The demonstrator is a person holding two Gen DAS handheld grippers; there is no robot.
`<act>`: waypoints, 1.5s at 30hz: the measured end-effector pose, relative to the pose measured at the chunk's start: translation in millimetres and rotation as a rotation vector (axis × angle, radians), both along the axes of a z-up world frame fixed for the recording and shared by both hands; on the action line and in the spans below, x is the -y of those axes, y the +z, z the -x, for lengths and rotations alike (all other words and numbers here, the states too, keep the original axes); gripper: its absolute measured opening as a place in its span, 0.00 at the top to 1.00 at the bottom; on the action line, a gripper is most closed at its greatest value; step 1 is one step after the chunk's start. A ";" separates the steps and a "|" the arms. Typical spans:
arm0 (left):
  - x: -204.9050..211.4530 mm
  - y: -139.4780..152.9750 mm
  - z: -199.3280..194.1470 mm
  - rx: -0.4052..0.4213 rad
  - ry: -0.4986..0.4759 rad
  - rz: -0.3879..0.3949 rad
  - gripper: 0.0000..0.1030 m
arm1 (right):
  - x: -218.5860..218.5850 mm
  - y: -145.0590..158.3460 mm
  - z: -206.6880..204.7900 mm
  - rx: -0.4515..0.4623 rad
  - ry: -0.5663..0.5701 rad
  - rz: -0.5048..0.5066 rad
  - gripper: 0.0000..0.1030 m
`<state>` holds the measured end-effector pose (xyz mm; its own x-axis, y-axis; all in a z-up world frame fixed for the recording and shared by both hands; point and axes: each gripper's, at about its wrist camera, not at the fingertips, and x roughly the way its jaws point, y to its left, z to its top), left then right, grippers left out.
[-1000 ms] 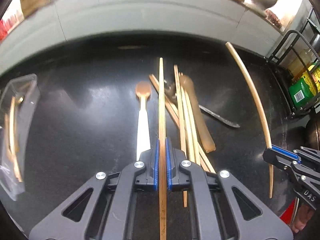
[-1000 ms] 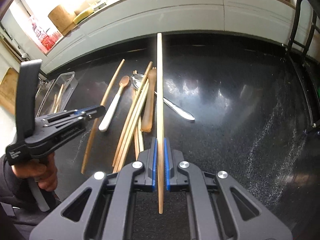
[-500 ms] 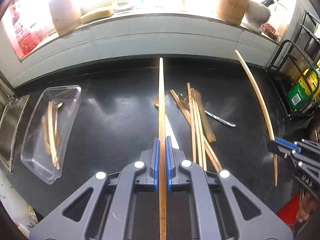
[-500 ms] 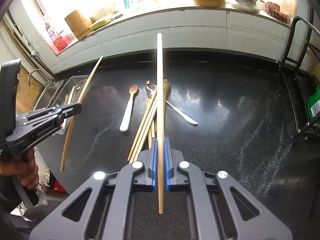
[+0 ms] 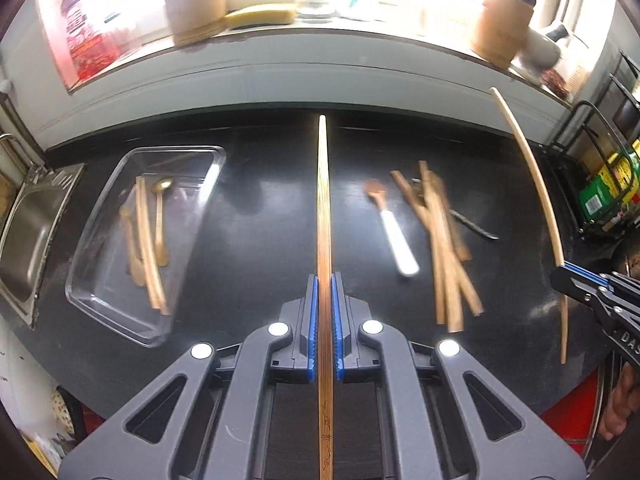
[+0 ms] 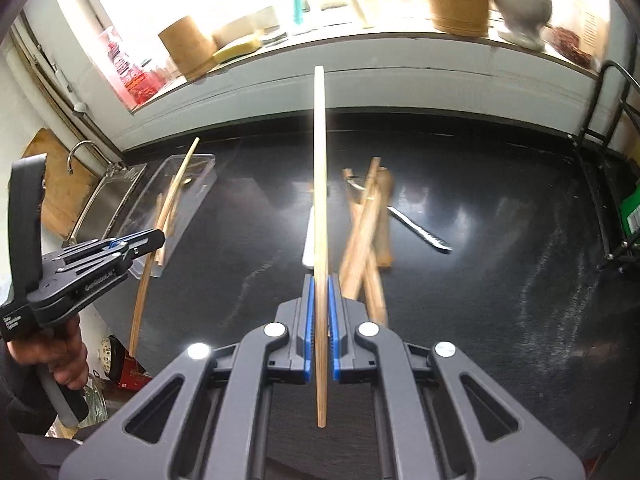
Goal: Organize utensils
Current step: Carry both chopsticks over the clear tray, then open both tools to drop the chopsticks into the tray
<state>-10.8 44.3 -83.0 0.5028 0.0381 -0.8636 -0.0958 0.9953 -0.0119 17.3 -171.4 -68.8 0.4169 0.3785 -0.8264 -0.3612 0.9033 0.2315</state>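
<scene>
- We are looking down on a black desk [image 5: 260, 220], with a steel sink [image 5: 24, 232] at its left end.
- A clear plastic tray [image 5: 100, 300] is sitting near the sink, holding wooden utensils and a spoon.
- A pile of chopsticks [image 5: 444, 248], a white-handled spoon [image 5: 394, 240] and a metal spoon [image 6: 416, 228] are lying right of centre.
- Our left hand-held gripper [image 5: 324, 328] is clamping a dark chopstick [image 5: 323, 200] above the desk.
- Our right hand-held gripper [image 6: 319, 328] is clamping a pale chopstick [image 6: 319, 160] likewise.
</scene>
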 end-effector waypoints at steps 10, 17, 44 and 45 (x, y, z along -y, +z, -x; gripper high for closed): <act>-112.0 9.2 -3.4 0.020 0.094 -0.029 0.94 | -125.9 3.7 -6.4 0.005 0.118 -0.014 0.93; -196.5 9.9 -1.7 0.027 0.195 -0.044 0.94 | -229.4 -1.3 -21.5 -0.012 0.242 -0.041 0.93; -315.3 -86.6 -59.9 -0.100 0.280 0.290 0.86 | -366.5 -112.5 -92.9 -0.370 0.286 -0.008 0.76; -318.0 -85.9 -60.3 -0.104 0.284 0.293 0.64 | -365.0 -108.1 -95.7 -0.347 0.276 0.007 0.36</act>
